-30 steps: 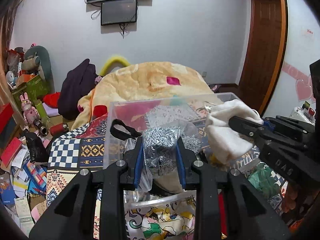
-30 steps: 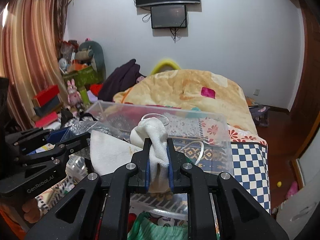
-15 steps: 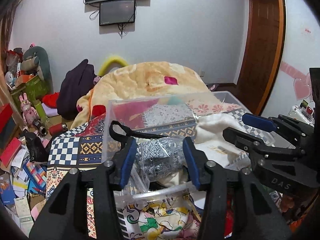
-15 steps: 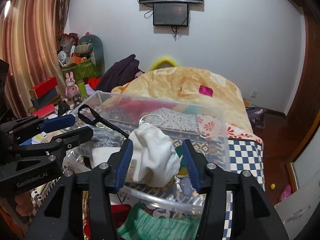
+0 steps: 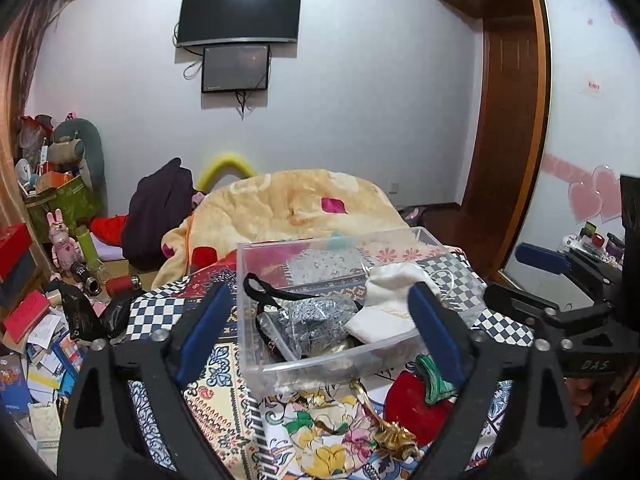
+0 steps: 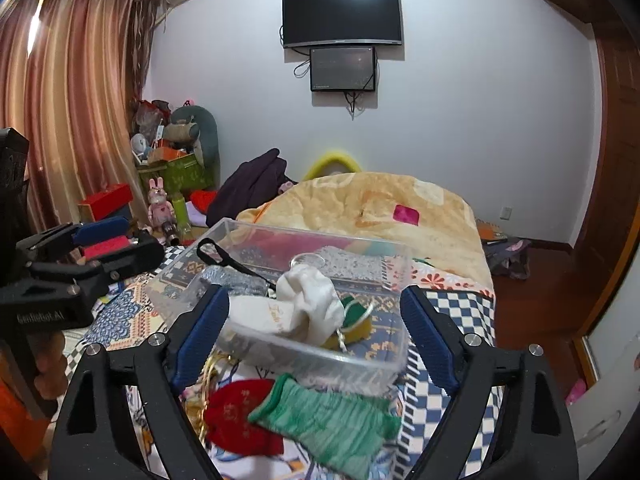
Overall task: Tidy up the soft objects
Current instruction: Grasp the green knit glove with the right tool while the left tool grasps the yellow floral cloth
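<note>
A clear plastic box (image 5: 256,308) (image 6: 360,354) stands on the patterned bed cover. In it lie a white cloth pouch (image 5: 390,300) (image 6: 308,300) and a silver-grey sparkly pouch in a clear bag (image 5: 316,322) (image 6: 236,278) with a black strap (image 5: 260,286). My left gripper (image 5: 318,330) is open and empty, pulled back in front of the box. My right gripper (image 6: 314,332) is open and empty, also in front of the box. A red pouch (image 5: 416,398) (image 6: 236,414) and a green knitted piece (image 6: 328,420) lie before the box.
A yellow-orange blanket (image 5: 296,208) is heaped behind the box. A floral cloth (image 5: 332,428) with a gold ornament (image 5: 394,436) lies near me. Cluttered boxes, books and toys (image 5: 44,320) fill the left floor. A wooden door (image 5: 508,120) is on the right.
Both grippers opened and drew back. The left let go of the silver-grey pouch and the right let go of the white pouch; both now lie in the box.
</note>
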